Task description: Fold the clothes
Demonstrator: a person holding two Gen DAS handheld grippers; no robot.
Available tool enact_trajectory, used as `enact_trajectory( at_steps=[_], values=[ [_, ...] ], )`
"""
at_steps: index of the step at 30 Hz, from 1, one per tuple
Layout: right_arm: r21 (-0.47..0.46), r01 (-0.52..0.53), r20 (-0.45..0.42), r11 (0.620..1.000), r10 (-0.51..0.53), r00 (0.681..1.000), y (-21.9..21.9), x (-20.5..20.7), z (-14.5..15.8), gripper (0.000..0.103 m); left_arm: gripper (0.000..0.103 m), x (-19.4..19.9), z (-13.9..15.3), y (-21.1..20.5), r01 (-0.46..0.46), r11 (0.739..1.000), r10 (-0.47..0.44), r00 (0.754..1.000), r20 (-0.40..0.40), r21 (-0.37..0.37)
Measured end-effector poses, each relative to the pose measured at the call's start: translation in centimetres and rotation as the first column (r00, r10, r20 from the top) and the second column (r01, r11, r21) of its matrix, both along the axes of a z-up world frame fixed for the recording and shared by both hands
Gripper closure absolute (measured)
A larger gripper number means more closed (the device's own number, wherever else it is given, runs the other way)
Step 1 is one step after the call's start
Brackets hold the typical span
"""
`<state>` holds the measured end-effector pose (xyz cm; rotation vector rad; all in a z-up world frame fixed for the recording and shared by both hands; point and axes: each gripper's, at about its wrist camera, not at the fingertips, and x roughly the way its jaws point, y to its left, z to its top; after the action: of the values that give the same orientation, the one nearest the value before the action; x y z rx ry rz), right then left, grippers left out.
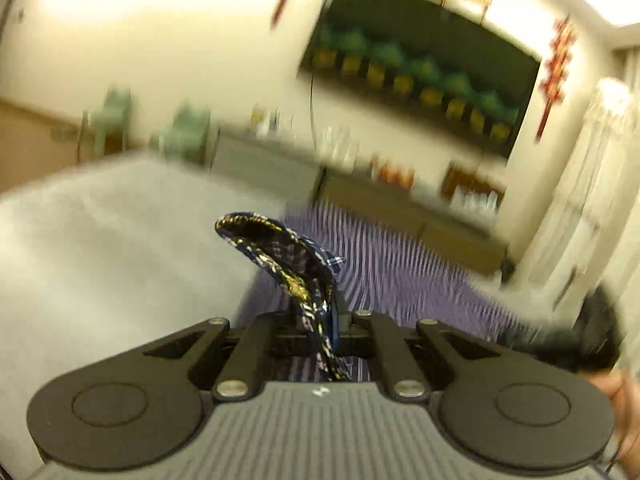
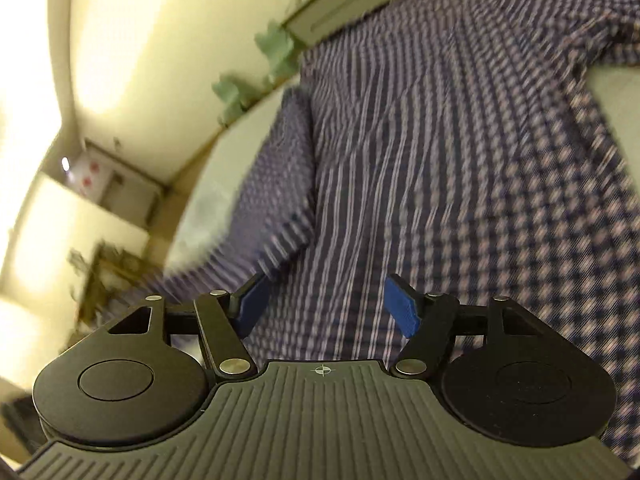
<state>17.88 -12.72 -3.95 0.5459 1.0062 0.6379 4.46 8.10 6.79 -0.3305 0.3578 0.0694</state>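
Note:
A purple and blue checked shirt [image 2: 460,160] lies spread over a white surface [image 1: 100,240], one sleeve folded in along its left side in the right wrist view. My left gripper [image 1: 320,328] is shut on a narrow fold of the shirt's edge [image 1: 288,256], which arches up out of the jaws above the rest of the shirt [image 1: 392,264]. My right gripper [image 2: 326,306] hovers over the shirt's lower part, open, its blue pads [image 2: 402,312] wide apart with nothing pinched between them. Both views are motion-blurred.
A low cabinet [image 1: 400,208] carrying bottles runs along the far wall under a dark screen [image 1: 420,60]. Two green chairs [image 1: 188,132] stand behind the white surface. A blurred dark shape and a hand [image 1: 620,392] show at the right edge of the left wrist view.

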Motion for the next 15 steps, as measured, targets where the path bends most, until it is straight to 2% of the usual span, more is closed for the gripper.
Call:
enact_trajectory(
  at_steps=[2, 4, 7, 9, 14, 15],
  values=[
    [-0.047, -0.030, 0.009, 0.998, 0.030, 1.000, 1.2, -0.8, -0.3, 0.029, 0.096, -2.1, -0.4, 0.4, -0.007, 1.000, 0.007, 1.000, -0.006, -0.015],
    [-0.088, -0.055, 0.024, 0.995, 0.057, 0.998, 2.3, -1.3, -0.5, 0.029, 0.095, -3.3, -2.3, -0.4, -0.006, 1.000, 0.005, 0.997, -0.074, -0.012],
    [-0.126, -0.073, 0.052, 0.989, 0.080, 0.995, 3.5, -1.6, -0.3, 0.026, 0.095, -3.0, -4.6, -0.6, -0.008, 1.000, 0.004, 0.990, -0.144, -0.027],
    [-0.138, -0.066, 0.056, 0.988, 0.074, 0.996, 4.1, -1.7, -0.1, 0.026, 0.095, -2.8, -4.6, -0.3, -0.010, 1.000, 0.008, 0.990, -0.142, -0.014],
    [-0.178, -0.059, 0.112, 0.982, 0.080, 0.991, 5.5, -2.8, 1.4, 0.026, 0.095, -4.0, -3.1, 1.7, -0.058, 0.998, 0.056, 0.998, -0.039, -0.030],
    [-0.186, -0.058, 0.123, 0.981, 0.082, 0.989, 5.8, -3.0, 1.7, 0.026, 0.095, -4.4, -3.6, 1.8, -0.061, 0.997, 0.058, 0.997, -0.060, -0.045]
  ],
)
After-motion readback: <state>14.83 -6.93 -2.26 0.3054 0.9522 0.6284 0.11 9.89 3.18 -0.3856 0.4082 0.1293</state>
